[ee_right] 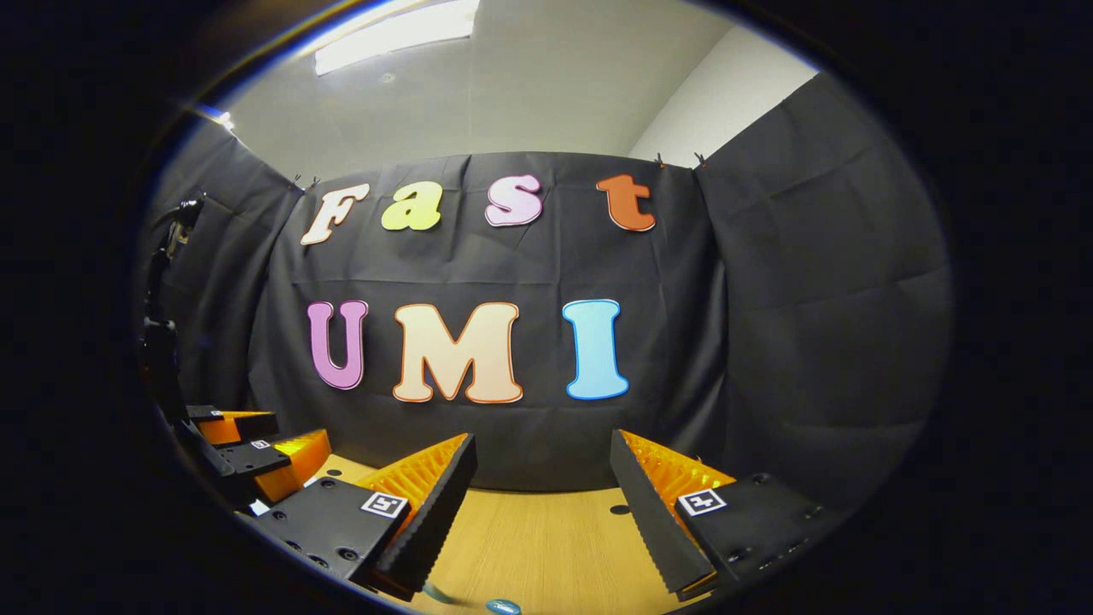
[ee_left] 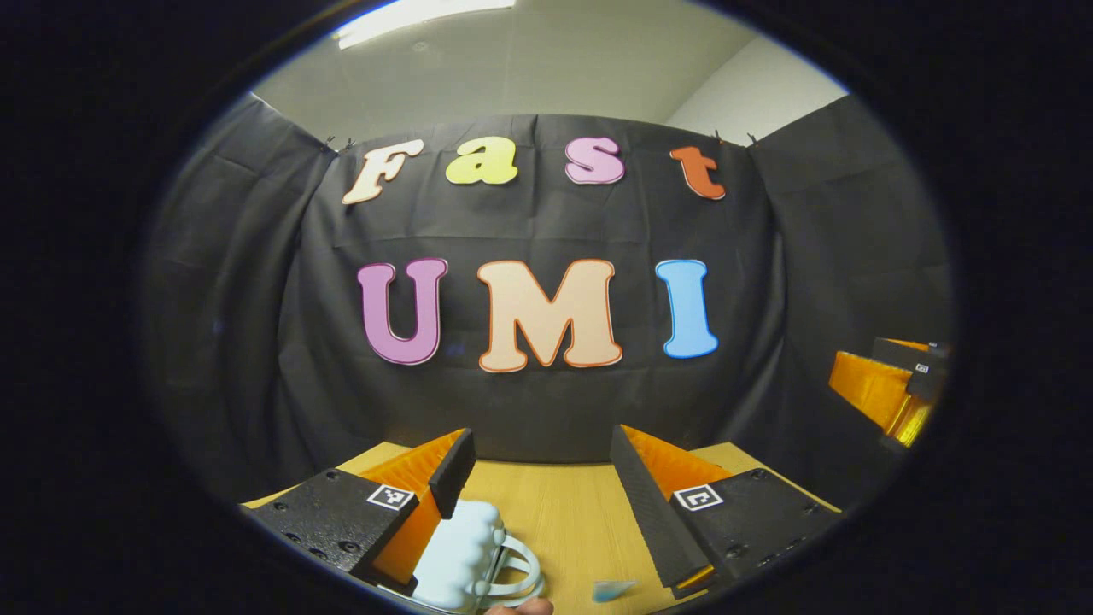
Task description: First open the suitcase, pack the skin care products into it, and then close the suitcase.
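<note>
In the left gripper view, my left gripper [ee_left: 542,437] is open above the wooden table [ee_left: 564,512], pointing at the booth wall. A pale blue ribbed case with a loop handle [ee_left: 465,555] lies low in that view, just under and beside the left finger, with most of it hidden. A small pale blue item [ee_left: 613,589] lies on the table near the right finger. My right gripper [ee_right: 542,442] is open too, with nothing between its fingers. A small blue object [ee_right: 504,606] sits at the bottom edge of the right gripper view.
A person's fingertip [ee_left: 521,606] shows at the bottom edge by the case. The right gripper [ee_left: 888,393] hangs far right in the left gripper view; the left gripper [ee_right: 248,448] is at the far left in the right gripper view. The table [ee_right: 546,538] has a small hole [ee_right: 621,510].
</note>
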Demonstrator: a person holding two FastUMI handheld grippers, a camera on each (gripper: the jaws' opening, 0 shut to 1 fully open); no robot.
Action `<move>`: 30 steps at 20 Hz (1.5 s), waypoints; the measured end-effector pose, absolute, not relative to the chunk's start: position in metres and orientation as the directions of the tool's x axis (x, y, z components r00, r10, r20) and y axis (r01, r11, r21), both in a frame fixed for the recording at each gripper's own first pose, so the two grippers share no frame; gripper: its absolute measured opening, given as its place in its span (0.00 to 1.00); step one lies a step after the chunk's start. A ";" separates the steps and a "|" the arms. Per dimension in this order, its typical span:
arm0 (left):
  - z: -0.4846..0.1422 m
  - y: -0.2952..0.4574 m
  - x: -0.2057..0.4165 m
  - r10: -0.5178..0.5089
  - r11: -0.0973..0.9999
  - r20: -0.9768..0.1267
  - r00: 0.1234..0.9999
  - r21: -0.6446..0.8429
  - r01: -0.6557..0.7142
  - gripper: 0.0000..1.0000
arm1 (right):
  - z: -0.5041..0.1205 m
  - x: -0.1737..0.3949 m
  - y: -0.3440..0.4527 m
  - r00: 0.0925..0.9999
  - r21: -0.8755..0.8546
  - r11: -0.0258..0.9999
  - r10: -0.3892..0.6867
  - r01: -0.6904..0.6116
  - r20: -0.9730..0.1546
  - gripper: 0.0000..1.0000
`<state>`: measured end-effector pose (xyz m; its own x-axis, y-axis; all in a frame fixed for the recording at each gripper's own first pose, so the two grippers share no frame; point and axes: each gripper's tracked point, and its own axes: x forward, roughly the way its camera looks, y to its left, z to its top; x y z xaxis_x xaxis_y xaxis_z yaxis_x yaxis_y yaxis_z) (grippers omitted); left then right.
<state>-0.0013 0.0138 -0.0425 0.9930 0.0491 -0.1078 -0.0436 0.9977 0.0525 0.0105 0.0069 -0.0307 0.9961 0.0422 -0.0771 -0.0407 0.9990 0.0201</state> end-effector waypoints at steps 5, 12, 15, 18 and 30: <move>-0.061 0.020 -0.006 0.069 0.997 -0.167 0.984 0.051 -0.061 0.94 | -0.042 0.013 0.012 0.992 0.028 0.997 0.071 -0.069 -0.103 0.99; -0.080 0.021 -0.006 0.127 0.991 -0.213 0.969 0.066 -0.115 0.94 | -0.059 0.015 0.004 0.984 0.029 0.990 0.138 -0.135 -0.116 0.99; -0.095 0.027 -0.011 0.172 0.985 -0.255 0.951 0.071 -0.159 0.94 | -0.075 0.016 -0.003 0.974 0.062 0.984 0.173 -0.166 -0.144 0.99; -0.118 0.031 -0.012 0.162 0.987 -0.308 0.937 0.060 -0.151 0.95 | -0.084 0.022 -0.012 0.973 0.058 0.987 0.161 -0.153 -0.164 0.98; -0.255 0.039 -0.007 0.034 0.998 -0.662 0.749 -0.017 -0.060 0.95 | -0.119 0.011 -0.016 0.961 0.010 1.000 0.002 0.001 -0.278 0.99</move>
<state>-0.0066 0.0391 -0.2552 0.7490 0.0341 -0.6617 -0.0602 0.9980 -0.0168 0.0112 -0.0160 -0.1191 0.9606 0.0020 -0.2778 0.0007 1.0000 0.0096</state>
